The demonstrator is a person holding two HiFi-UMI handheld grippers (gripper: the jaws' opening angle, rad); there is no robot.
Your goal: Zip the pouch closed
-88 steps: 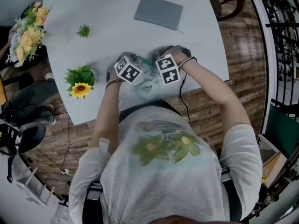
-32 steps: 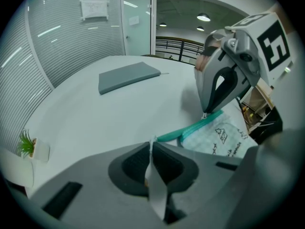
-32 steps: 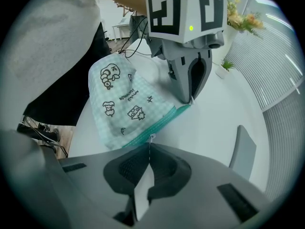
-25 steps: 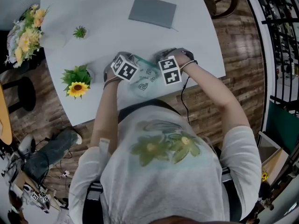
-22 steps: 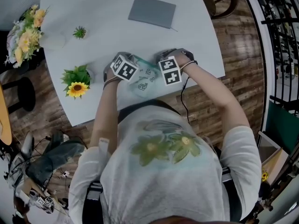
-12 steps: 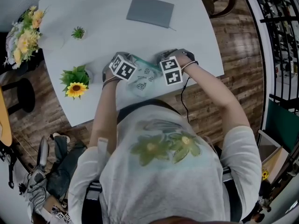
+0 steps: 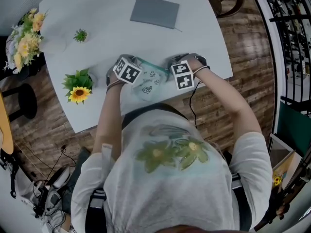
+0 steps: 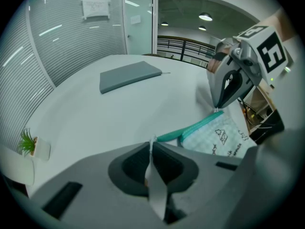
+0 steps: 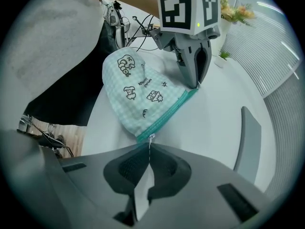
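**Head view:** A person leans over a pale tabletop (image 7: 112, 28) with a gripper in each hand. A mint-checked pouch (image 7: 148, 84) lies flat between them near the tabletop's near edge. The left gripper (image 7: 137, 62) stands at the pouch's left end and the right gripper (image 7: 171, 64) at its right end, both pointing steeply down. Beyond the pouch lies a grey notebook (image 7: 154, 12). To the pouch's left stand a potted sunflower (image 7: 78, 93) and a small green plant (image 7: 80, 35), with a bouquet (image 7: 26, 33) farthest from the pouch at the tabletop's far left edge.

**Left gripper view:** The left gripper (image 8: 151, 144) has its fingers clenched on the tail of the pouch's teal zip edge (image 8: 190, 128), which runs away from them toward the right gripper (image 8: 217, 109). That gripper's tips are down on the far end of the same edge. The pouch (image 8: 217, 137), printed with small dark doodles, rests on the tabletop on the near side of that edge. The grey notebook (image 8: 129, 75) lies well beyond the pouch.

**Right gripper view:** The right gripper (image 9: 149, 144) has its fingers closed tight on the small white zip pull (image 9: 151, 137) at the pouch's near corner. The pouch (image 9: 136, 97) stretches away to the left gripper (image 9: 195, 85), whose tips pinch the far end of the teal edge. The grey notebook (image 9: 250, 128) lies to the pouch's right.
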